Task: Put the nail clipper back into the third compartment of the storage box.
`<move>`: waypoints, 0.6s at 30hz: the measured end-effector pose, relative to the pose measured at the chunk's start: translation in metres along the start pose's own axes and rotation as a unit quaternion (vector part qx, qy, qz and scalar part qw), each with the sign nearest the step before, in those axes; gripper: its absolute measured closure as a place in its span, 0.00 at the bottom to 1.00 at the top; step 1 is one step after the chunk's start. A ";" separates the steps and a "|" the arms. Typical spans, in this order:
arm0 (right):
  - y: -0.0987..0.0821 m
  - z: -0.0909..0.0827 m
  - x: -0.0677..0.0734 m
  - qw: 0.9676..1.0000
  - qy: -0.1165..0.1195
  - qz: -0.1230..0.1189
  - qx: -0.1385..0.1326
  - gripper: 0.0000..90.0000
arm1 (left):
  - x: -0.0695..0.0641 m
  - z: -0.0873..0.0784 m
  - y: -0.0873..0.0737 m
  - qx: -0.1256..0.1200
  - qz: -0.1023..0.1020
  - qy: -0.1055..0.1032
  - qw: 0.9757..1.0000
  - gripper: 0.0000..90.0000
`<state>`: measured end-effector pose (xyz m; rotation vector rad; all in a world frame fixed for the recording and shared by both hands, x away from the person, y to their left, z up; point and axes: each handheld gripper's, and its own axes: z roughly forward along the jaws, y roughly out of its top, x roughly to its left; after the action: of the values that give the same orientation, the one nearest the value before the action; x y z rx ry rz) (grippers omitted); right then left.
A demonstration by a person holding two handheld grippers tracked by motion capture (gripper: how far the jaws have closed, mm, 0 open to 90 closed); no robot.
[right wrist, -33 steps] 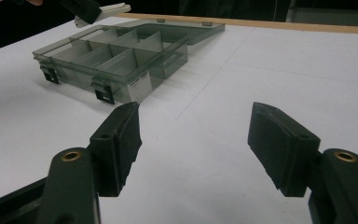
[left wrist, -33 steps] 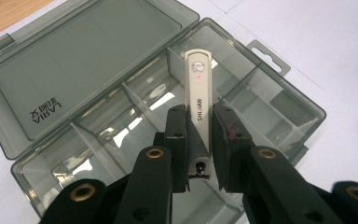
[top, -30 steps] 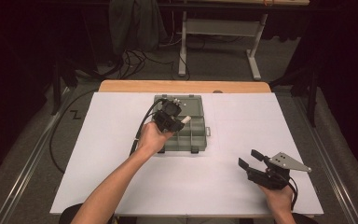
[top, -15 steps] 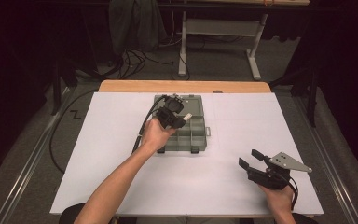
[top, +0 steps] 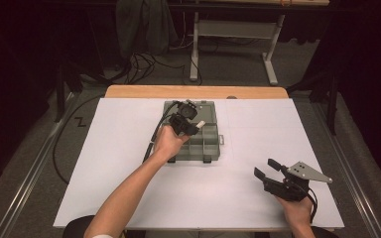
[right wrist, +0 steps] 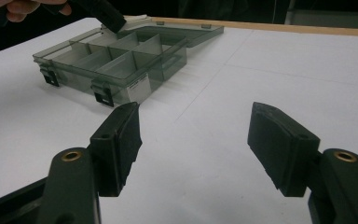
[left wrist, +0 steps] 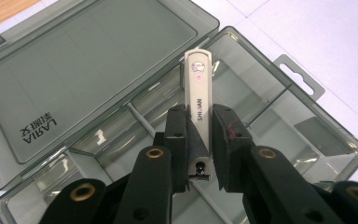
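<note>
A smoky grey compartment box (top: 209, 144) (left wrist: 279, 126) (right wrist: 116, 60) lies open in the middle of the white table, its lid (top: 206, 108) (left wrist: 74, 79) folded flat to the far side. My left gripper (top: 191, 125) (left wrist: 199, 135) hovers over the box and is shut on a slim white nail clipper (left wrist: 198, 102) (top: 201, 123), which sticks out past the jaws above the compartments. Near the front right of the table my right gripper (top: 267, 167) (right wrist: 196, 140) stands open with nothing between its jaws, pointing toward the box.
The white sheet (top: 129, 163) covers the table, with a wooden edge (top: 193, 91) at the back. A cable (top: 151, 144) trails from the left gripper across the sheet. Beyond the table stand a desk frame (top: 238, 34) and cables on the floor.
The left gripper with the clipper has shifted slightly over the box. The right gripper has stayed put.
</note>
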<state>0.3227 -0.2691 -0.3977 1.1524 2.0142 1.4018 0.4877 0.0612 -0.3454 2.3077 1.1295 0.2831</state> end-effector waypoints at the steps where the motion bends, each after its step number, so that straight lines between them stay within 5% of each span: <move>1: 0.000 0.000 0.000 1.000 0.000 0.001 0.000 0.40 | 0.000 0.001 0.000 0.001 0.000 0.000 1.000 0.85; 18: 0.000 -0.001 -0.001 1.000 0.001 0.005 -0.001 0.40 | 0.000 0.012 0.003 0.016 -0.007 0.000 1.000 0.85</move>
<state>0.3227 -0.2702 -0.3974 1.1626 2.0111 1.4109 0.4948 0.0555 -0.3538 2.3267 1.1566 0.2631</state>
